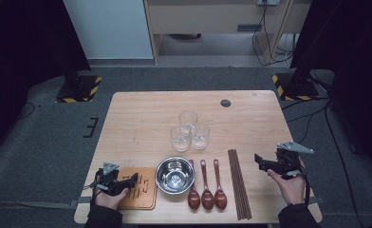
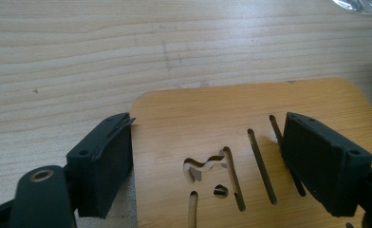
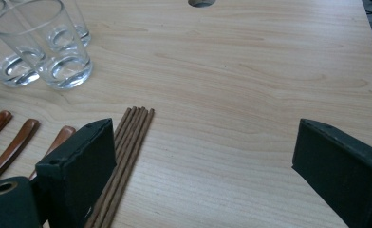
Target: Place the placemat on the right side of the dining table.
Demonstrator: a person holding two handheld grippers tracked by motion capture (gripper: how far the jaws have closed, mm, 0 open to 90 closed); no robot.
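Left gripper [image 2: 205, 161] straddles wooden board [image 2: 250, 123], jaws not yet pinching; thin edge may slip out. Right gripper [image 3: 203, 166] gapes, holding nothing.

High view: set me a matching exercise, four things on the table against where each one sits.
Things:
1. glasses
2. bowl
3. spoons
4. chopsticks

Places:
A. right of the spoons
B. on the far side of the bowl
C. between the board and the spoons
D. between the bowl and the chopsticks

Pairs: 1-B, 2-C, 3-D, 4-A
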